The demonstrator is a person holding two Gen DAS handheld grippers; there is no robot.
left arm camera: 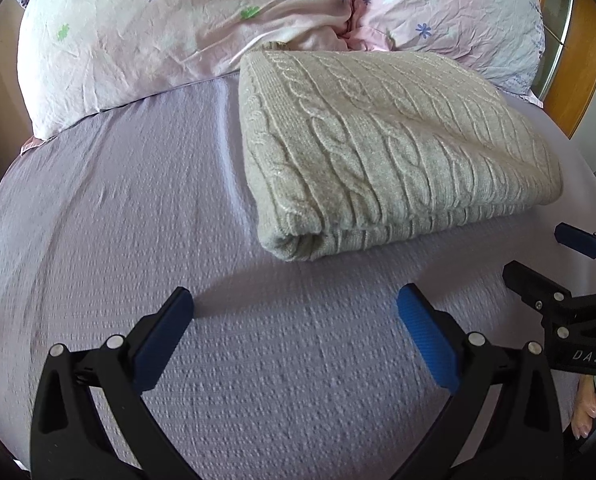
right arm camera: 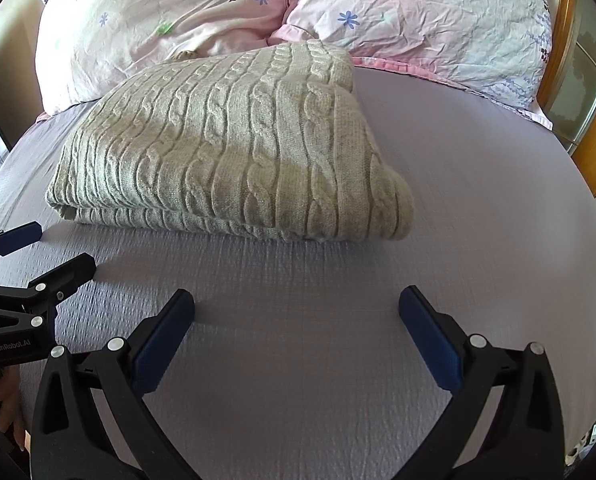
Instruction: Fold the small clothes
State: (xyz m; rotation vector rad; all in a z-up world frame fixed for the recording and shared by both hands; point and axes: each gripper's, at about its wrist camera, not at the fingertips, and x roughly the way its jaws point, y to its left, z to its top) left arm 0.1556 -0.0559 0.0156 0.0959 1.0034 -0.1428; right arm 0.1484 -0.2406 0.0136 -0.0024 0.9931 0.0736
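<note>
A cable-knit sweater (left arm camera: pixel 378 140), already folded thick, lies on the bed (left arm camera: pixel 137 200) just ahead of the left tool (left arm camera: pixel 293 304) and right tool (right arm camera: pixel 295 300), both wide open and empty. Soft, bulky knit: likely best pinched at its rolled near edge.

Sweater (left arm camera: pixel 378 148) is light beige-grey with a raised cable-knit pattern. Bedsheet (left arm camera: pixel 177 240) is pale lilac with a fine woven bumpy texture. Pillows (left arm camera: pixel 157 28) are pale pink, printed with blue and green flowers, white blossoms and a dark brown tree. Left gripper (left arm camera: pixel 295 312) is black with blue finger pads (left arm camera: pixel 428 340); right gripper (right arm camera: pixel 298 312) is black with darker navy pads (right arm camera: pixel 161 344). Wood frame (right arm camera: pixel 590 148) is orange-brown.
</note>
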